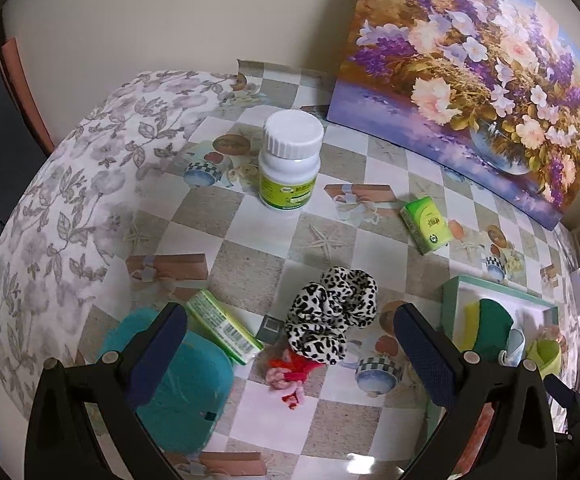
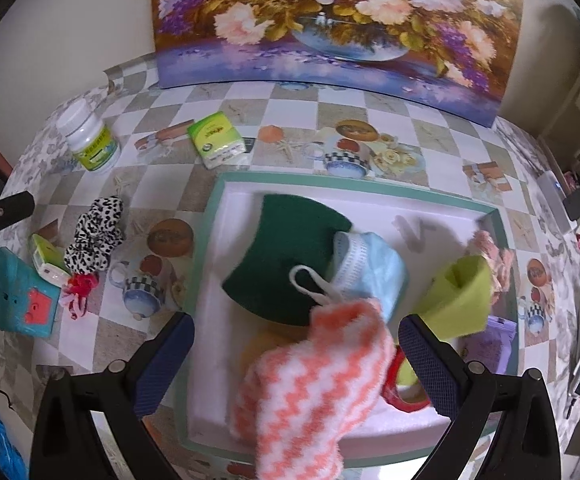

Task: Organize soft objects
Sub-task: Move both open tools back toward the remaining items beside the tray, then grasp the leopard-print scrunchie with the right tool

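Observation:
A white tray with a green rim point(image 2: 353, 181) holds soft things: a dark green sponge point(image 2: 286, 248), a light blue face mask point(image 2: 369, 272), a lime-green cloth point(image 2: 461, 300) and a pink fluffy piece point(image 2: 493, 256). A pink-and-white striped fuzzy sock point(image 2: 309, 388) lies over the tray's near edge, between the wide-apart fingers of my right gripper point(image 2: 297, 360), which is open and not touching it. My left gripper point(image 1: 290, 344) is open above a leopard-print scrunchie point(image 1: 331, 312) and a small red-and-pink hair tie point(image 1: 290, 378) on the tablecloth. The tray point(image 1: 453, 300) is at its right.
A white bottle point(image 1: 290, 160), a green tissue pack point(image 1: 425, 224), a flat green box point(image 1: 226, 326) and a teal object point(image 1: 178, 380) lie on the checked cloth. A flower painting point(image 1: 469, 60) leans on the back wall. A red tape ring point(image 2: 401, 394) and purple packet point(image 2: 489, 344) sit in the tray.

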`<move>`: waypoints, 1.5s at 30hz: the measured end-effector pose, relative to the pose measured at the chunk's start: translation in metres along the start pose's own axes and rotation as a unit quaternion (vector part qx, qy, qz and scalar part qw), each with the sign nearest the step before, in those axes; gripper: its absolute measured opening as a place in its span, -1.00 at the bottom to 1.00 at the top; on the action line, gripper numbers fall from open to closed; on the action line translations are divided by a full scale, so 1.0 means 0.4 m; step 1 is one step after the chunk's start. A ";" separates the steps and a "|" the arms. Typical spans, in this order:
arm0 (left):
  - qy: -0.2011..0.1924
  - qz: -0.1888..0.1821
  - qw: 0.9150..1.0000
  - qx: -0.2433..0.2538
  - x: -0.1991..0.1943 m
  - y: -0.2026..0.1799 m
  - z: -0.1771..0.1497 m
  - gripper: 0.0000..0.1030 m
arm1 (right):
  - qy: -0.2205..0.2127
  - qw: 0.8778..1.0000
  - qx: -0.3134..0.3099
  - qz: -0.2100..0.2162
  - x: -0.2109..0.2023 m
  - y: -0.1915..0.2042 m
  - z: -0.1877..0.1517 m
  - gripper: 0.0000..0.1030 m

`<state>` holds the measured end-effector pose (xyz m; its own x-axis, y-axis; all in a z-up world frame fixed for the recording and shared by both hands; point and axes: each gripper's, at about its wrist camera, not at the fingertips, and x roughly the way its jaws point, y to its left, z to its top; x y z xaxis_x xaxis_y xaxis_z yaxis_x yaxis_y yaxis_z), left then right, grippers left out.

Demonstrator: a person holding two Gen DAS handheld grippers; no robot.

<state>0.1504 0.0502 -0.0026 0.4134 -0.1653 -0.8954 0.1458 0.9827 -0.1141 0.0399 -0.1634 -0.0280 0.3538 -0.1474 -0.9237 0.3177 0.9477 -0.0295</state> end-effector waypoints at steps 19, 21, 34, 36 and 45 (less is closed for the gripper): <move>0.029 0.006 0.999 -0.040 0.059 0.136 0.059 1.00 | -0.008 0.995 -0.079 0.057 0.054 0.244 0.106 1.00; 0.030 0.009 0.998 -0.046 0.066 0.152 0.067 1.00 | -0.003 0.994 -0.086 0.064 0.072 0.267 0.112 1.00; 0.039 0.017 0.996 -0.076 0.102 0.206 0.079 1.00 | 0.026 0.987 -0.126 0.096 0.174 0.406 0.127 1.00; 0.039 0.017 0.996 -0.079 0.103 0.209 0.079 1.00 | 0.031 0.986 -0.133 0.094 0.189 0.417 0.124 1.00; 0.042 0.015 0.995 -0.085 0.111 0.219 0.078 1.00 | 0.036 0.985 -0.141 0.097 0.234 0.439 0.125 1.00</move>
<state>0.2097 0.1265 -0.0388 0.3369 -0.1358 -0.9317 -0.0224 0.9881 -0.1521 0.1727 -0.0249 -0.1004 0.3166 0.0550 -0.9469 -0.0100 0.9985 0.0547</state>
